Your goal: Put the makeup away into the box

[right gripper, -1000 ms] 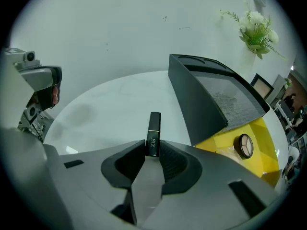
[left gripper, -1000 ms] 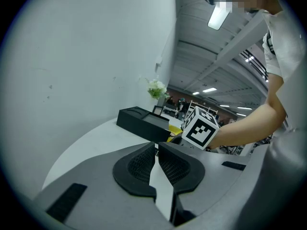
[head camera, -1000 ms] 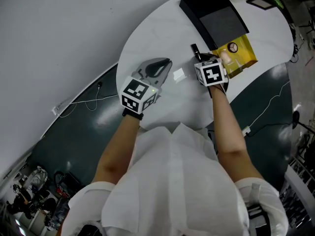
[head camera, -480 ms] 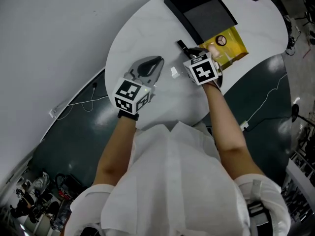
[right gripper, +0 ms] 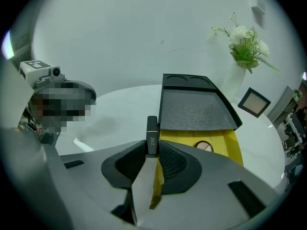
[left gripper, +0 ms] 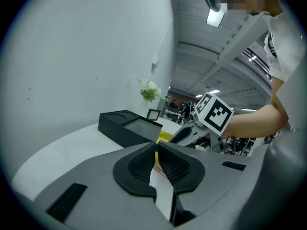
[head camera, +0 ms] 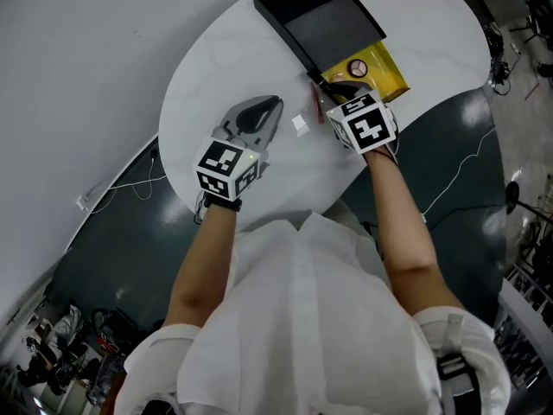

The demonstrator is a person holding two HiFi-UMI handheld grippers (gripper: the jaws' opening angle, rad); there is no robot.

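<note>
My right gripper [right gripper: 152, 146] is shut on a slim black makeup tube [right gripper: 152, 130], which sticks out past its fingertips above the white round table [head camera: 216, 76]. In the head view the tube [head camera: 319, 84] hangs just short of the black box [head camera: 315, 15], beside a yellow tray [head camera: 386, 76] that holds a round compact [head camera: 357, 67]. The box [right gripper: 196, 107] and the tray [right gripper: 220, 139] lie straight ahead of the right gripper. My left gripper [head camera: 273, 105] hovers over the table's middle, its tips touching with nothing held [left gripper: 157, 145].
A small white piece [head camera: 300, 124] lies on the table between the two grippers. A vase of white flowers [right gripper: 245, 44] and a small picture frame [right gripper: 254, 102] stand behind the box. The table's rim curves close on my side, with cables on the dark floor [head camera: 449, 188] beyond it.
My right gripper has risen off the table with the black tube in it. Both hands have drifted a little against the table, and the head view has slid so the box sits further left.
</note>
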